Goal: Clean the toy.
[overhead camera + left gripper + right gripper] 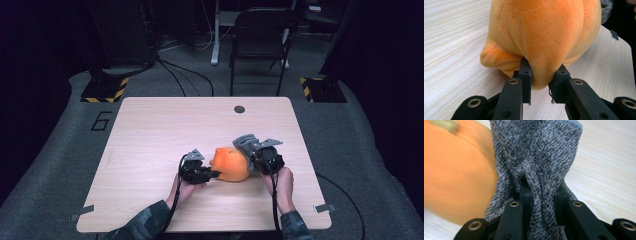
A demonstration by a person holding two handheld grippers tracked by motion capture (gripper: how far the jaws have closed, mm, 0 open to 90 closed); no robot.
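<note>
plush of orange colour (231,164) is seen lying on the pale wooden worktop (150,135), toward the near edge and a little right of the middle. it is flanked by both claws. the left claw (214,174) is clenched on a fold of the orange toy's lower edge; in the left gripper view the plush (544,37) is pinched between the two black pads (526,75), and it rests on the worktop (454,37). the right claw (253,161) is clenched on a grey knitted cloth (245,142) that lies against the plush's right side. in the right gripper view a bunch of the grey cloth (536,165) is squeezed between the jaws, with the orange plush (456,177) touching it on one side. a small dark round hole (239,109) is seen near the worktop's far edge.
</note>
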